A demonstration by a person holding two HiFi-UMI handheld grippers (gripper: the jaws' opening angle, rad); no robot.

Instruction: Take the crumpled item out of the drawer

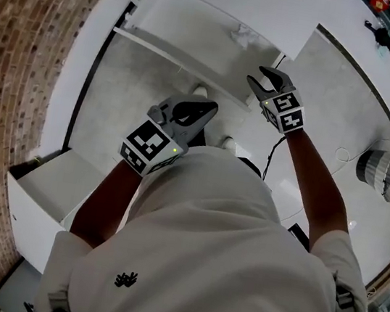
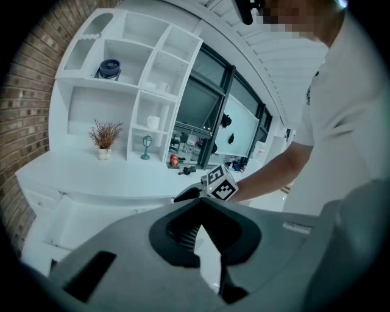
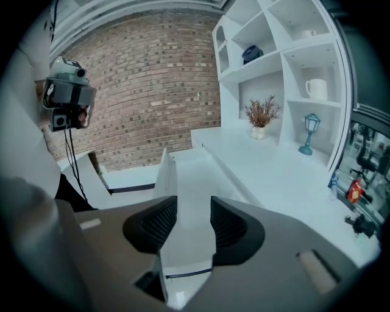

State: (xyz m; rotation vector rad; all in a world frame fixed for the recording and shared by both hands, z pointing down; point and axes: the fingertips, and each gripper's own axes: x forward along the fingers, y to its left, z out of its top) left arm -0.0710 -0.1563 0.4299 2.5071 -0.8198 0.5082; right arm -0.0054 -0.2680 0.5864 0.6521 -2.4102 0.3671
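Crumpled item [image 1: 241, 34]: is it out of the drawer [image 1: 179, 24] yet?

Not yet. The drawer stands open at the top of the head view, and the item lies inside it, a small white wad near the drawer's right end, at upper centre of the frame. Opening looks done; reaching in, closing on it and lifting it out are all left, as I judge it.

What are your jaws doing?

My right gripper [image 1: 260, 77] has its jaws apart with nothing between them; its own view shows only white surface in the gap. My left gripper [image 1: 210, 106] has its tips together on nothing and sits lower, near the middle of the frame.

How does the item lie relative to them?

It is above and a little left of my right gripper in the head view, near but not touching. From my left gripper it is well apart, up and to the right. Neither gripper view shows it that I can make out.
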